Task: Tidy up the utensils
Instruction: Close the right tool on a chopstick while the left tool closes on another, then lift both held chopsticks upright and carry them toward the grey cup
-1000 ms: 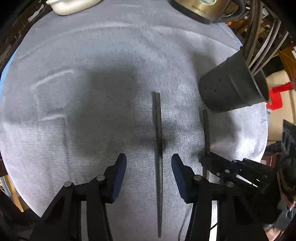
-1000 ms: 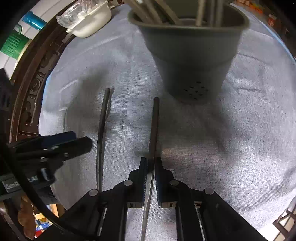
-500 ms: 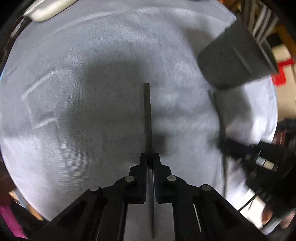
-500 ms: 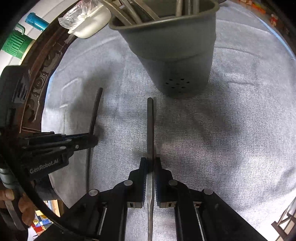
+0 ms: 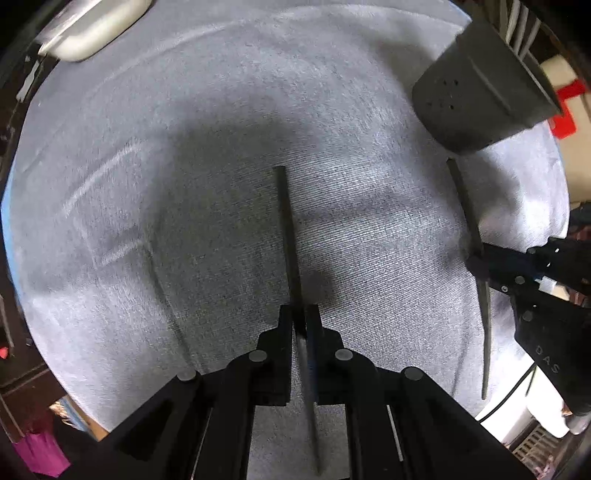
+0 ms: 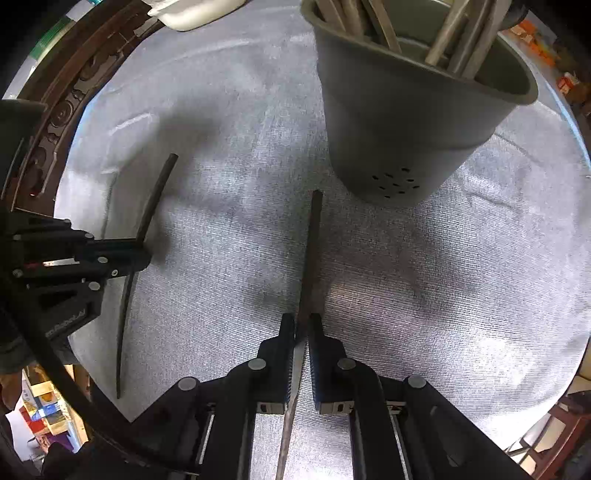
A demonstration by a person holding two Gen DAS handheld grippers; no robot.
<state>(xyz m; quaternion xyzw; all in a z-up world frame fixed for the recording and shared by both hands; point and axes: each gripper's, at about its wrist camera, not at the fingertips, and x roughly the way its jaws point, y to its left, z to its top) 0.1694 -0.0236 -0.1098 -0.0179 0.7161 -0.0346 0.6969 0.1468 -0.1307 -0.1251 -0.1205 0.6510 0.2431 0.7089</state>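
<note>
In the left wrist view my left gripper (image 5: 298, 319) is shut on a thin dark-handled utensil (image 5: 286, 229), whose handle points away and whose metal end runs back between the fingers. In the right wrist view my right gripper (image 6: 302, 326) is shut on a second dark-handled utensil (image 6: 314, 240), its handle tip just short of the grey perforated holder (image 6: 406, 122). Several utensils stand in that holder. Each view shows the other gripper from the side: the right gripper (image 5: 476, 264) and the left gripper (image 6: 144, 254), both clamped on their utensils. The holder (image 5: 480, 99) is at upper right.
A grey cloth (image 5: 184, 184) covers the round table. A white dish (image 5: 92, 33) sits at the far left edge. The carved dark wooden rim (image 6: 62, 110) shows on the left. A red object (image 5: 565, 107) lies beyond the holder, off the table.
My left gripper closed from wide open onto the utensil that lay between its fingers. My right gripper kept its grip and shifted, so the holder now sits further right in its view.
</note>
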